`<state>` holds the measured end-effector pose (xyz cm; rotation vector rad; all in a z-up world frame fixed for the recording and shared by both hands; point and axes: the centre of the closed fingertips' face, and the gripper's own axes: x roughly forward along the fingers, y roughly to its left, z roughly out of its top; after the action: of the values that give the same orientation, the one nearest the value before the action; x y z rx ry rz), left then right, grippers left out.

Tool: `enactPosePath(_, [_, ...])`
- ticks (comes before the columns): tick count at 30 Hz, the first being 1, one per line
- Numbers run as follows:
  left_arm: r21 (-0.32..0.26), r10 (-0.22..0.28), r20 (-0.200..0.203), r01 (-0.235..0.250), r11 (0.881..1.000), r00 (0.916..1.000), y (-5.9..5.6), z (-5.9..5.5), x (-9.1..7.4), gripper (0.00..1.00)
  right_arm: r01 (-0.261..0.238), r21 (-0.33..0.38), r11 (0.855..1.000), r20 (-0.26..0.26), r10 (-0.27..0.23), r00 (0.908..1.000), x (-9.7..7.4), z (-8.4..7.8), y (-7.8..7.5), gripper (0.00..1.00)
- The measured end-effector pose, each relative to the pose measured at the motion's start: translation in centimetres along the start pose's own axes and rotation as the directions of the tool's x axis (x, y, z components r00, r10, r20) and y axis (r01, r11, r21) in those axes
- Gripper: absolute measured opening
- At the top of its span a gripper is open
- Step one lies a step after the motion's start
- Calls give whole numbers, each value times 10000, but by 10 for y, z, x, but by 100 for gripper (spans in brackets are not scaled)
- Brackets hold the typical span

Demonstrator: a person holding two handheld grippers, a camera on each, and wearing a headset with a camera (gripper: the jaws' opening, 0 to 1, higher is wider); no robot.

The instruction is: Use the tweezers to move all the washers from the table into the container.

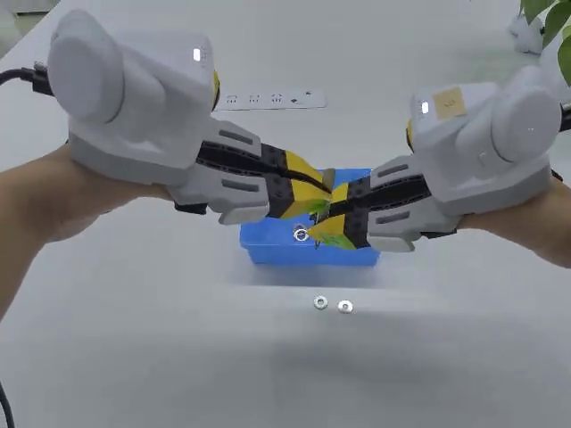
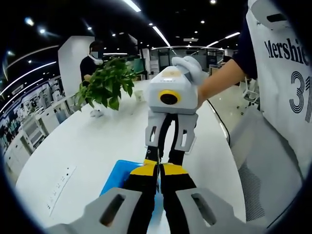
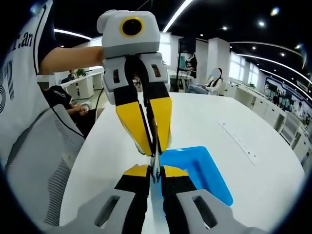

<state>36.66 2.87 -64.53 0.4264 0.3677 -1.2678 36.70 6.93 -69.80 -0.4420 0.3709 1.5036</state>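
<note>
Washers point(image 1: 320, 303) lie on the white tabletop point(image 1: 134, 357), 2 of them nearly touching side by side, near the front wall of the blue container point(image 1: 268, 251) and outside it. We see a third washer point(image 1: 301, 234) higher up, just under the meeting tong tips and against the container's front edge; whether anything grips it we cannot tell. In the head view our left hand point(image 1: 80, 192) comes in from the left and our right hand point(image 1: 526, 223) from the right, forearms roughly level, each wrapped around its tool so that the 2 noses slope inward and slightly down and meet over the container. The left gripper point(image 1: 323, 203) sits a little higher than the right gripper point(image 1: 332, 214), their yellow tips overlapping. In the right gripper view the left gripper point(image 3: 153, 148) faces us head-on, its tongs drawn together to a point on the thin metal tweezers point(image 3: 155, 168), and the right gripper point(image 3: 156, 171) has its own tongs narrow with the same blade running down between them, the container point(image 3: 204, 170) just beside. In the left gripper view the left gripper point(image 2: 159, 170) shows tongs nearly together, nose to nose with the right gripper point(image 2: 163, 156), above the container point(image 2: 117, 178).
</note>
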Motion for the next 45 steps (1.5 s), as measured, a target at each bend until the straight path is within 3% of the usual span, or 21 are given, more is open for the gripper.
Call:
enactPosePath(7, [-152, -127, -122, 125, 9998, 9998, -18, -10, -6, 6, -203, 258, 9995, 39, 202, 9998, -1, -9, 20, 10])
enactPosePath(17, [-671, -340, -370, 315, 9973, 9987, -34, -37, 3, 6, -500, 335, 9982, -295, 510, 9983, 11, -31, 39, 10])
enactPosePath(31, [-955, -604, -858, 522, 9941, 9945, -40, -62, 9, 6, -612, 378, 9974, -508, 631, 9967, 27, -52, 44, 11])
enactPosePath(45, [-952, -568, -944, 478, 9943, 9939, -32, -69, 15, 6, -324, 423, 9986, -589, 349, 9977, 33, -61, 32, 11])
